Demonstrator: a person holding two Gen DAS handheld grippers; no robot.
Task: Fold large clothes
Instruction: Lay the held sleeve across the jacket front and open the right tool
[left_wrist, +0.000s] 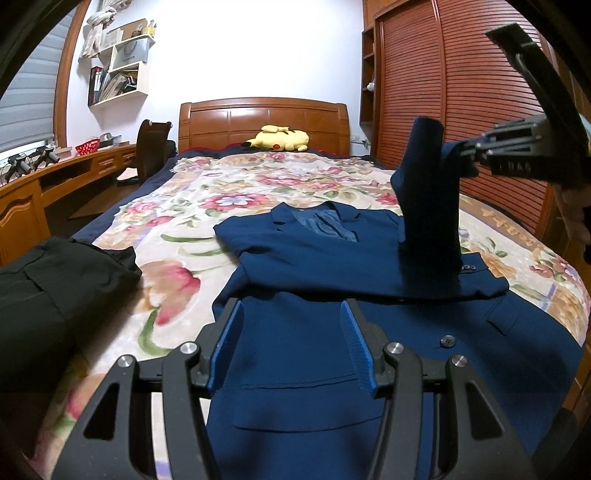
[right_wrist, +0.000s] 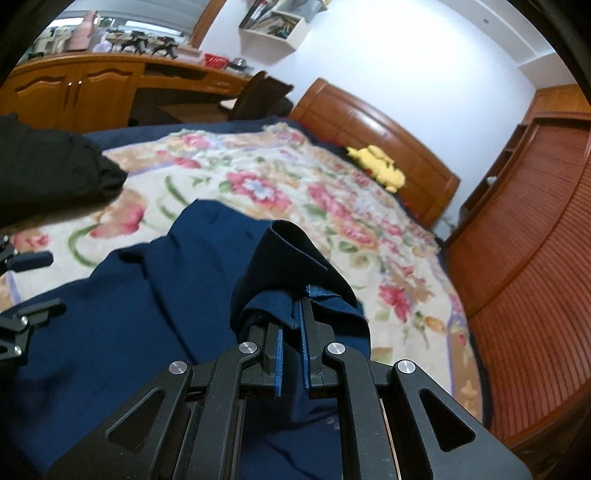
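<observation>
A navy blue suit jacket (left_wrist: 314, 332) lies face up on the floral bedspread (left_wrist: 221, 192), collar toward the headboard. Its left sleeve is folded across the chest. My left gripper (left_wrist: 291, 328) is open and empty, hovering just above the jacket's lower front. My right gripper (right_wrist: 291, 325) is shut on the cuff of the jacket's right sleeve (right_wrist: 291, 266) and holds it lifted above the jacket. In the left wrist view that sleeve (left_wrist: 428, 192) stands up from the jacket's right side, pinched by the right gripper (left_wrist: 465, 151).
A folded black garment (left_wrist: 55, 288) lies on the bed's left edge. A yellow plush toy (left_wrist: 280, 138) rests by the wooden headboard (left_wrist: 264, 122). A wooden wardrobe (left_wrist: 461, 92) runs along the right, a desk (left_wrist: 55, 173) and chair (left_wrist: 151, 147) on the left.
</observation>
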